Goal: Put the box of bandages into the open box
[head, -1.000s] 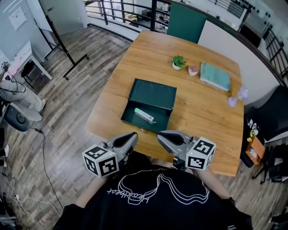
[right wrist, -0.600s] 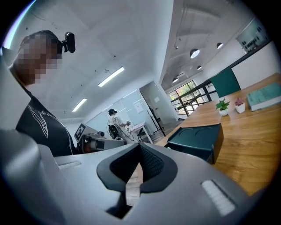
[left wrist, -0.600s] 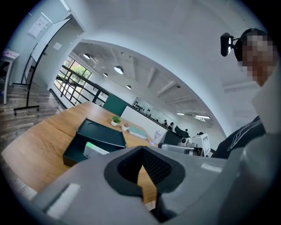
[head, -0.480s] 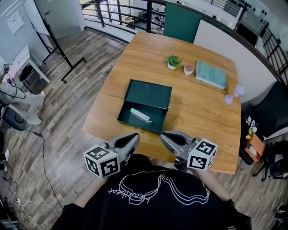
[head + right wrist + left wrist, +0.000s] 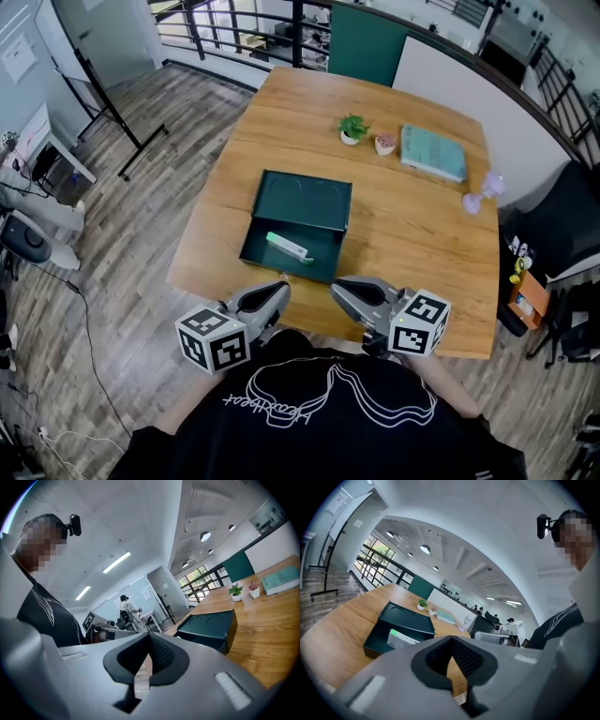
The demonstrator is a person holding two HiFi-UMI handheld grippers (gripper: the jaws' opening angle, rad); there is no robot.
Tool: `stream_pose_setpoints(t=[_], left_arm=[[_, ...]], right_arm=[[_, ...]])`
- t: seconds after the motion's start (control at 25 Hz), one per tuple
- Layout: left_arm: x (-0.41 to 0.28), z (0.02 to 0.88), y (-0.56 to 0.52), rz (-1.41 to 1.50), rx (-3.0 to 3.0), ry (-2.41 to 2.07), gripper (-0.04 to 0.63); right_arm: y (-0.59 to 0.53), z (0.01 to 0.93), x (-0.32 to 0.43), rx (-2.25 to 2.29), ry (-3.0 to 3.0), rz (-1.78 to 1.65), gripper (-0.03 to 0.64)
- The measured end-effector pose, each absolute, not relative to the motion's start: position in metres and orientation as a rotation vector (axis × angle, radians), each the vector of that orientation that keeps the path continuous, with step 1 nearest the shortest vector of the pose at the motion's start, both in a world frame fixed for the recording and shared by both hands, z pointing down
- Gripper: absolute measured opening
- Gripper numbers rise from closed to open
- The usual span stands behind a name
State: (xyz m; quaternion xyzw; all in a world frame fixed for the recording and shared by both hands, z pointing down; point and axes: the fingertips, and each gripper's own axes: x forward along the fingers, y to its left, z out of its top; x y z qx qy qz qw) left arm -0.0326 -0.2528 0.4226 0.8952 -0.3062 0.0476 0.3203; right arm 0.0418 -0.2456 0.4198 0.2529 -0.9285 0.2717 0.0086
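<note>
One job seems finished in the head view: the box of bandages (image 5: 287,247) lies inside the open box (image 5: 322,255), and your left gripper (image 5: 279,292) and right gripper (image 5: 338,287) hover on the near side of that box. In the left gripper view the jaws are pressed together and empty, and in the right gripper view also.

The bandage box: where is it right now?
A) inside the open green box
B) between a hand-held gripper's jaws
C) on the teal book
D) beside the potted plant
A: the bandage box lies flat inside the open box, in front of its raised lid.
</note>
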Motion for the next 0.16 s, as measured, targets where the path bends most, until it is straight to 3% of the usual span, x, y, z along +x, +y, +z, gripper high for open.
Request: stream_pose_setpoints(t=[0.16], left_arm=[[-0.037, 0.422, -0.270, 0.112, 2.357, -0.794, 0.002]], right_arm=[[-0.263, 0.419, 0.038, 0.821, -2.903, 0.857, 0.008]])
